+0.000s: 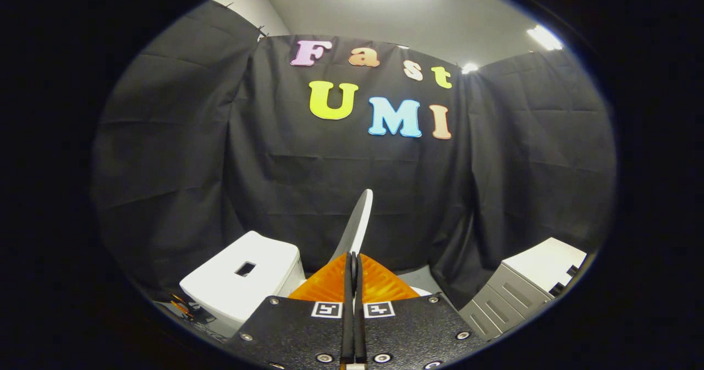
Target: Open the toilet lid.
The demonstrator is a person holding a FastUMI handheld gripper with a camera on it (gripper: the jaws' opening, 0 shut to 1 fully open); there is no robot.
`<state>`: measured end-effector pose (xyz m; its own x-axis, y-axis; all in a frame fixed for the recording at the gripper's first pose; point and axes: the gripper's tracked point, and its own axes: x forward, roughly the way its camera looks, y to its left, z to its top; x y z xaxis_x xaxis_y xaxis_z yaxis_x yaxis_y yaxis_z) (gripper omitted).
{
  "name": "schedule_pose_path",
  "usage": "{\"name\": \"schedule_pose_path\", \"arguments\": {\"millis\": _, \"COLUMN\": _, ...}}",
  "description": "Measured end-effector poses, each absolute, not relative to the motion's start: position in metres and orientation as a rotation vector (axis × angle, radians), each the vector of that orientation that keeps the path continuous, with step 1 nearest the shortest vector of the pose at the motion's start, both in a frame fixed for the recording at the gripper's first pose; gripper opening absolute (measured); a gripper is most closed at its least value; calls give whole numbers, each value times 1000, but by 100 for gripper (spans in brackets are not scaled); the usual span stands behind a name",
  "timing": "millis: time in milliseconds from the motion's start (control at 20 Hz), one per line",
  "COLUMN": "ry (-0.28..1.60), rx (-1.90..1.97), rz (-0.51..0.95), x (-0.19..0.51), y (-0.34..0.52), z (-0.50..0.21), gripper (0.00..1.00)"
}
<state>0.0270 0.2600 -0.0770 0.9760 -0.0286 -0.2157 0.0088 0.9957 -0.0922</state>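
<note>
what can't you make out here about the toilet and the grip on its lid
- Toilet bowl and seat: gripper view, hidden behind the gripper body.
- Thin white toilet lid: raised edge-on; its lower part and hinge sit behind the closed fingers, so actual contact is unclear.
- White cistern: its base is cut off by the gripper.
- Grey drawer cabinet: lower drawers cut off.

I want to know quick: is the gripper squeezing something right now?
Gripper: shut on the raised toilet lid, both fingers pressed on its edge.
</note>
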Motion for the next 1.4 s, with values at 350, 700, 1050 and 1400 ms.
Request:
{"name": "schedule_pose_path", "arguments": {"millis": 350, "ry": 189, "rx": -110, "rz": 47, "x": 30, "y": 302, "z": -68, "gripper": 0}}
{"name": "schedule_pose_path", "arguments": {"millis": 700, "ry": 184, "rx": -83, "rz": 111, "x": 33, "y": 346, "z": -66, "gripper": 1}}
{"name": "schedule_pose_path", "arguments": {"millis": 1050, "ry": 167, "rx": -166, "rz": 173, "x": 33, "y": 395, "z": -71, "gripper": 1}}
{"name": "schedule_pose_path", "arguments": {"millis": 1400, "ry": 183, "rx": -104, "rz": 243, "x": 34, "y": 435, "z": -79, "gripper": 4}}
